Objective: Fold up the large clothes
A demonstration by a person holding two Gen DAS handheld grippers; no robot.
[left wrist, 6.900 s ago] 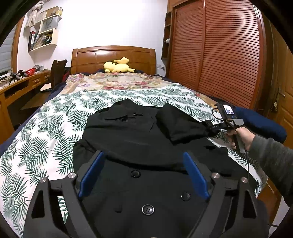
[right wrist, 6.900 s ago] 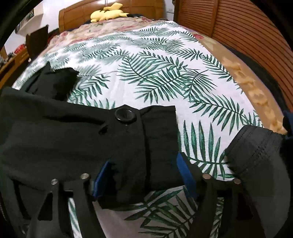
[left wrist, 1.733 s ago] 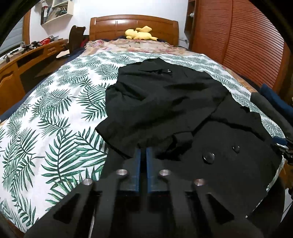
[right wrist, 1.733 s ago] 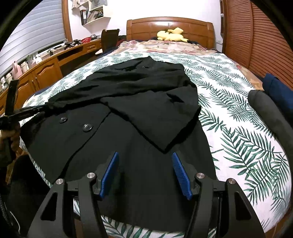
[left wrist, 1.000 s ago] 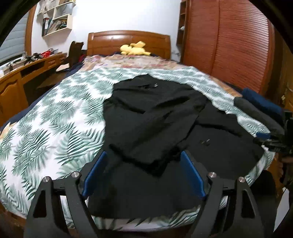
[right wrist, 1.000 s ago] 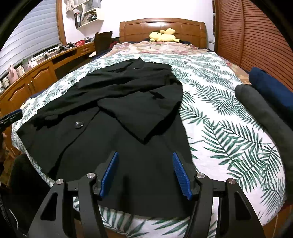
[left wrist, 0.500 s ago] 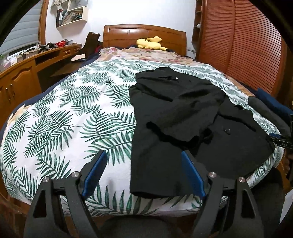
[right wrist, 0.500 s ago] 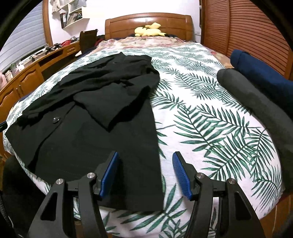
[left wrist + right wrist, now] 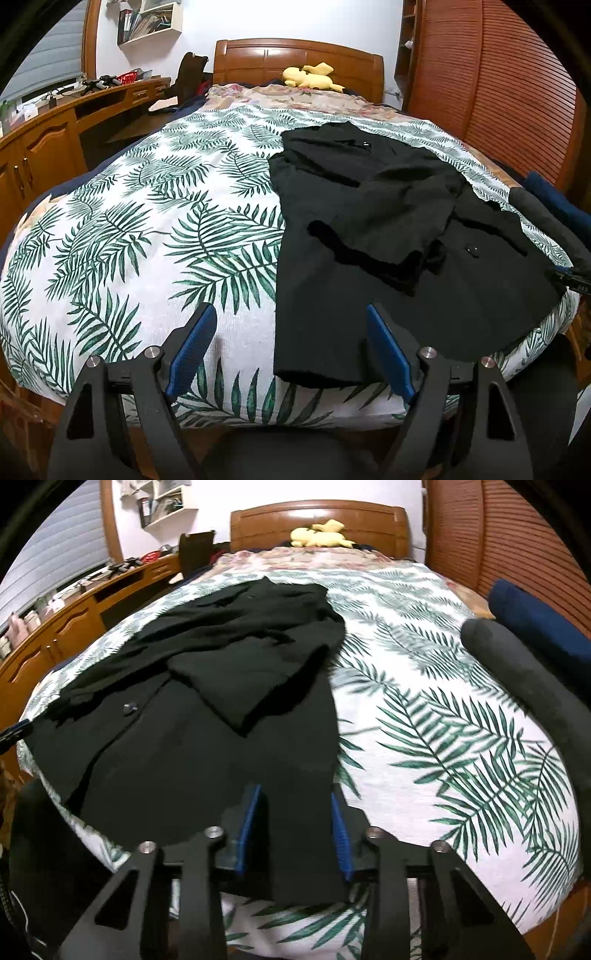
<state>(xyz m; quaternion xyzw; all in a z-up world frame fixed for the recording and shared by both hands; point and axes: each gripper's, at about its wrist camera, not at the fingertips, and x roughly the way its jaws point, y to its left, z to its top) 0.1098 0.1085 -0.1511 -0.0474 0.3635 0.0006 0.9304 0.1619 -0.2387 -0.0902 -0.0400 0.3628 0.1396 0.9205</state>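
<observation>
Bed (image 9: 122,236), covered in a white palm-leaf spread: it fills the field ahead of both tools and runs away to a wooden headboard (image 9: 295,59) at the far end. Ahead and to the left of the left gripper (image 9: 291,347), the spread lies bare across a wide band out to the bed's left edge. Ahead and to the right of the right gripper (image 9: 293,830), a similar bare band runs out to a dark grey roll (image 9: 524,686) and a navy bundle (image 9: 532,620) lying along that side.

Black coat (image 9: 369,221): laid lengthwise, collar toward the headboard, hem at the near edge of the bed just in front of both tools. Both sleeves are folded inward across the chest, one overlapping the other. From the left gripper, the coat's left side edge runs almost straight away, beginning just inside the right-hand finger; its near left hem corner sits between the two fingers. From the right gripper, the coat's right side edge runs away just beyond the right-hand finger.

Left gripper: fingers spread wide apart, above the hem corner, holding nothing.

Right gripper: blue pads (image 9: 249,823) part-way drawn in, the coat's right hem corner lying between them; the frame is blurred and I cannot tell whether they grip the cloth.

Yellow plush toy (image 9: 308,75): against the headboard, well apart from the coat.
</observation>
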